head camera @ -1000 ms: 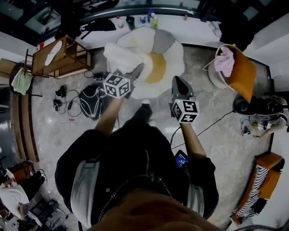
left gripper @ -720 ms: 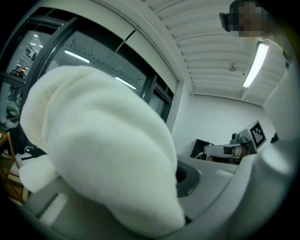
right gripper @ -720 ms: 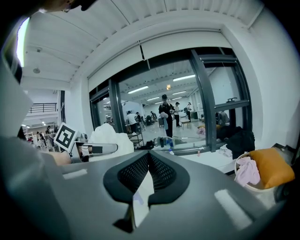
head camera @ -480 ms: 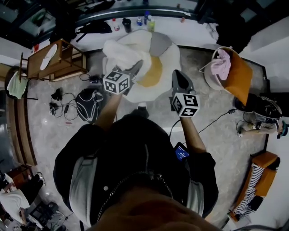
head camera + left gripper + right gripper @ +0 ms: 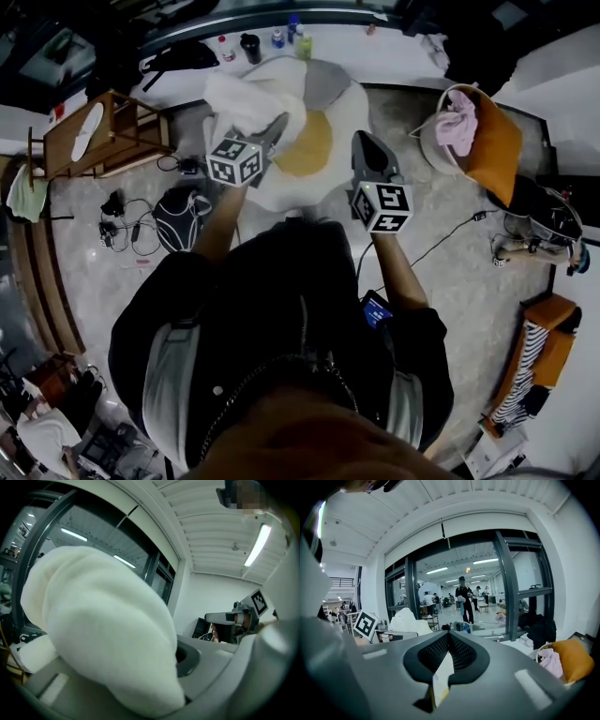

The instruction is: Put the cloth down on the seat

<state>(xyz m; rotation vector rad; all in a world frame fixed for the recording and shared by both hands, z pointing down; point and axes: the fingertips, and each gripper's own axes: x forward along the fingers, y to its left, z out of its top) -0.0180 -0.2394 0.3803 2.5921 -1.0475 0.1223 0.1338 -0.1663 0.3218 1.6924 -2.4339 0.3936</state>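
Clamping the cloth, left hand-held gripper hangs over the seat, which lies just ahead & below; right hand-held gripper closed, empty.

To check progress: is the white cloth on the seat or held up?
Held: the cloth bunches in the jaws of the left hand-held gripper, over the seat.

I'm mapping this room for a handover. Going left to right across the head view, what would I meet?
wooden shelf → black backpack → white cloth → right gripper → pink cloth → orange cushion
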